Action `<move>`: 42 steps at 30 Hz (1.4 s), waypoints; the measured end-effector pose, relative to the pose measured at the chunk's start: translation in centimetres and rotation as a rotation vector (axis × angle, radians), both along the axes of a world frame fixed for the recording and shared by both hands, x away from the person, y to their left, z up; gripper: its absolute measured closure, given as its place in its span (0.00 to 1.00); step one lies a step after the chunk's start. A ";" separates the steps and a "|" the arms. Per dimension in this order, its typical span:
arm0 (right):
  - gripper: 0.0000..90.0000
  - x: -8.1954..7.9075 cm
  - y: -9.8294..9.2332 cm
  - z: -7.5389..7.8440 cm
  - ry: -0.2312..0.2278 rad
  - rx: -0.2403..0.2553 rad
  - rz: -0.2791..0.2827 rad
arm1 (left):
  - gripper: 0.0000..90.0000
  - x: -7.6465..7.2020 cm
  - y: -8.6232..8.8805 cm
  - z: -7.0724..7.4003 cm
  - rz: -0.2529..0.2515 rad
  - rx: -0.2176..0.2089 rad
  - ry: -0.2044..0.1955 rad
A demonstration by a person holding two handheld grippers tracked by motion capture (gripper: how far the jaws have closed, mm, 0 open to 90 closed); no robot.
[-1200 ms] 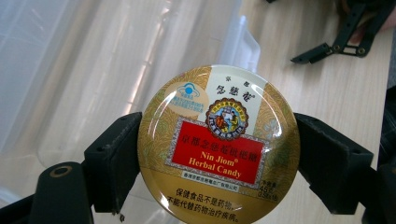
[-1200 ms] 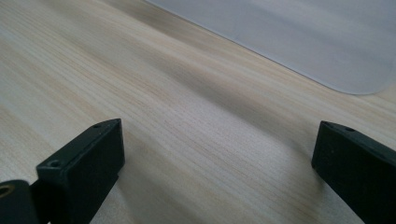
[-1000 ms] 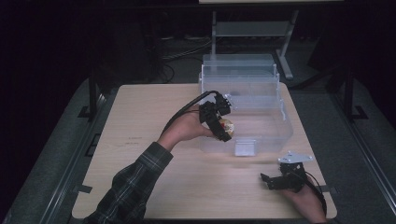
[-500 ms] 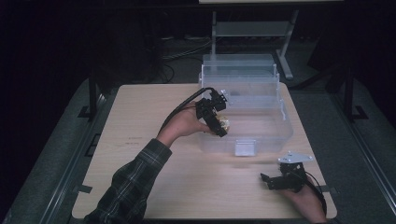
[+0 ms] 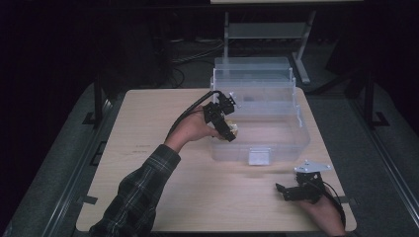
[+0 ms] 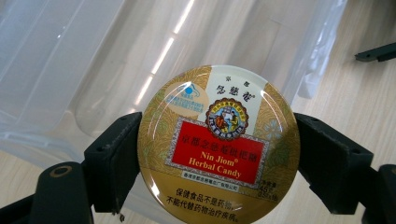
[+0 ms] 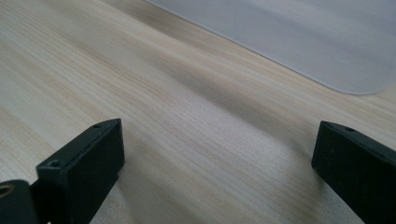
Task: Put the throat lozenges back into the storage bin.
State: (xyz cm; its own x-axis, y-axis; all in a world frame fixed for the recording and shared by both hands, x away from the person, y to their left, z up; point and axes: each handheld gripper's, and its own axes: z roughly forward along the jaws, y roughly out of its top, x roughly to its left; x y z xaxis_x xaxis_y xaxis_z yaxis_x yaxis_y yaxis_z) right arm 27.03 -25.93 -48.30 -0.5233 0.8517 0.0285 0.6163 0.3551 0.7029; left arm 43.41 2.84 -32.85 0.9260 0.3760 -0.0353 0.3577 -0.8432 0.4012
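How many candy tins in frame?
1. The candy tin is clamped between the left gripper's jaws, over the near-left corner of the clear bin. More could be hidden behind the bin's hazy walls.

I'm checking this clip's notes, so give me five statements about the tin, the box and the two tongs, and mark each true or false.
1. The left tongs are shut on a round candy tin. True.
2. The tin's lid is plain silver with no print. False: it is gold with a red label reading Nin Jiom Herbal Candy.
3. The right tongs stand open above bare wood of the table. True.
4. The right tongs hold a second tin. False: nothing is between their jaws.
5. The clear plastic box stands at the far side of the table. True.
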 end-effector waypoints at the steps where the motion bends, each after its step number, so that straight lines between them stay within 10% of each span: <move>1: 0.02 0.0 0.0 0.0 0.000 0.000 0.000 | 0.22 0.0 0.0 0.0 0.000 0.000 0.000; 42: 0.02 0.0 0.0 0.0 0.001 0.001 0.000 | 0.21 0.9 0.6 -1.5 0.017 0.018 0.028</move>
State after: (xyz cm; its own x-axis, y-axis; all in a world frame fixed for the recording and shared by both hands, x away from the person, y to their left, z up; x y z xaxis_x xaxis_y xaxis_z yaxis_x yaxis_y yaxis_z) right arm 27.02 -25.93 -48.30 -0.5233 0.8516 0.0302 0.6170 0.3542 0.7028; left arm 44.27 3.42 -34.39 0.9182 0.3923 -0.0542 0.3828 -0.8439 0.3758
